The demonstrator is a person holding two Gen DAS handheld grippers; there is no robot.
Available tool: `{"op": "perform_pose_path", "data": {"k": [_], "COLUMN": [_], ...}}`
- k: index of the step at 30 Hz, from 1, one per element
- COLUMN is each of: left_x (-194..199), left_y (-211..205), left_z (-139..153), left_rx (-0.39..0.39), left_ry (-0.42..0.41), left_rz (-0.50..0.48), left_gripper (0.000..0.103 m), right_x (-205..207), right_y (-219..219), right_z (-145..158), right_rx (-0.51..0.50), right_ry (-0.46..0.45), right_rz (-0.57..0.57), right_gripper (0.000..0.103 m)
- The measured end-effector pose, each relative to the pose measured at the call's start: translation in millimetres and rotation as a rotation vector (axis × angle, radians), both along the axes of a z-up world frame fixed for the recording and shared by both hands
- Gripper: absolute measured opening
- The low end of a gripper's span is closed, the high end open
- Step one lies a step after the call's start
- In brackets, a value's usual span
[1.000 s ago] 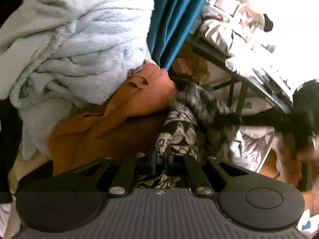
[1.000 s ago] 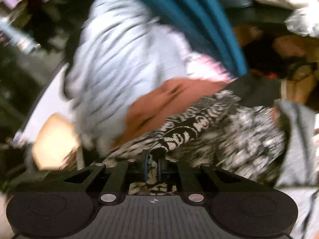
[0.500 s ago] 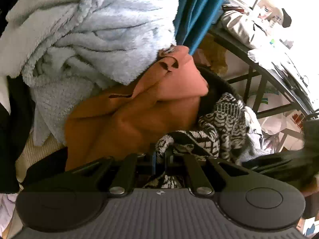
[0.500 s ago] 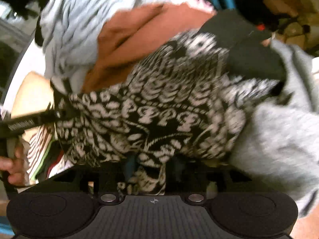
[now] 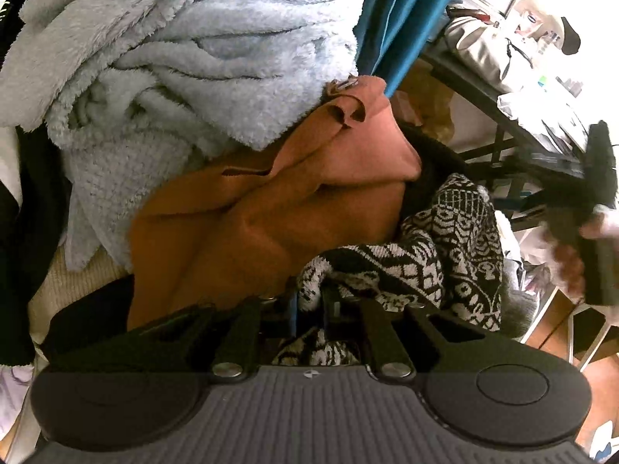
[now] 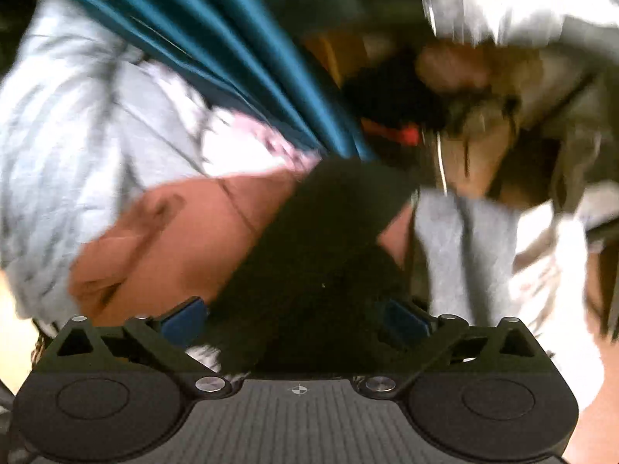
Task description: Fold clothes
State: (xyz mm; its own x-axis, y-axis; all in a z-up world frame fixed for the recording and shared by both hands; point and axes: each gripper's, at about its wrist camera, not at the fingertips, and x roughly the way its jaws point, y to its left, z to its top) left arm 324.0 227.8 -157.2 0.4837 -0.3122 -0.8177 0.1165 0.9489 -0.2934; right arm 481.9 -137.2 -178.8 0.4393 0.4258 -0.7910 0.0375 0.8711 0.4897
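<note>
The left gripper [image 5: 309, 301] pinches the black-and-white patterned knit [image 5: 445, 255] to lift it, while the right gripper [image 6: 296, 321] has just been opening, jaws wide apart, clamped on nothing.

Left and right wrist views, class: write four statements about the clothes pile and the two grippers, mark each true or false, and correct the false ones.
1. The left gripper is shut on the black-and-white patterned garment. True.
2. The right gripper is clamped on that patterned garment. False: its jaws have just been opening and stand wide apart, with dark blurred fabric between them, not pressed.
3. The orange-brown garment lies beside the fluffy light blue garment. True.
4. The hanging curtain is red. False: it is teal blue.
</note>
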Motion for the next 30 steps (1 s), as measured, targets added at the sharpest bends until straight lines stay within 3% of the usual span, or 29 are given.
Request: {"op": "perform_pose_path", "data": {"k": [2, 4, 5, 6, 7, 10, 12, 17, 20, 23, 26, 30], "left_x": [-3, -7, -9, -11, -14, -21, -26, -20, -7, 8, 18, 16], "left_y": [0, 3, 4, 5, 6, 5, 5, 23, 43, 56, 59, 59], "left_z": [2, 5, 7, 9, 13, 30, 45, 98, 128, 129, 97, 58], "left_rx": [-0.008, -0.041, -0.060, -0.079, -0.100, -0.152, -0.188, -0.228, -0.206, -0.132, -0.066, -0.046], "left_ry": [-0.011, -0.018, -0.021, -0.024, -0.029, -0.067, -0.105, -0.286, -0.395, -0.410, -0.313, -0.214], "left_rz": [0.004, 0.019, 0.028, 0.038, 0.044, 0.048, 0.057, 0.132, 0.177, 0.191, 0.168, 0.161], "left_gripper": [0.010, 0.009, 0.008, 0.008, 0.008, 0.007, 0.007, 0.007, 0.007, 0.007, 0.008, 0.008], "right_x": [1, -10, -16, -22, -28, -44, -50, -50, -48, -46, -49, -67], "right_y": [5, 13, 17, 20, 23, 32, 44, 67, 70, 76, 91, 116], "right_z": [-21, -26, -19, -13, -6, 17, 38, 100, 138, 160, 137, 67], "right_rx": [0.069, 0.173, 0.169, 0.165, 0.165, 0.290, 0.321, 0.479, 0.551, 0.527, 0.415, 0.223], "right_ry": [0.067, 0.095, 0.079, 0.062, 0.047, 0.011, -0.040, -0.205, -0.337, -0.441, -0.399, -0.227], "right_rz": [-0.023, -0.025, -0.018, -0.011, -0.004, 0.062, 0.126, 0.138, 0.138, 0.183, 0.246, 0.351], "right_gripper": [0.094, 0.052, 0.048, 0.033, 0.028, 0.025, 0.025, 0.024, 0.024, 0.024, 0.024, 0.024]}}
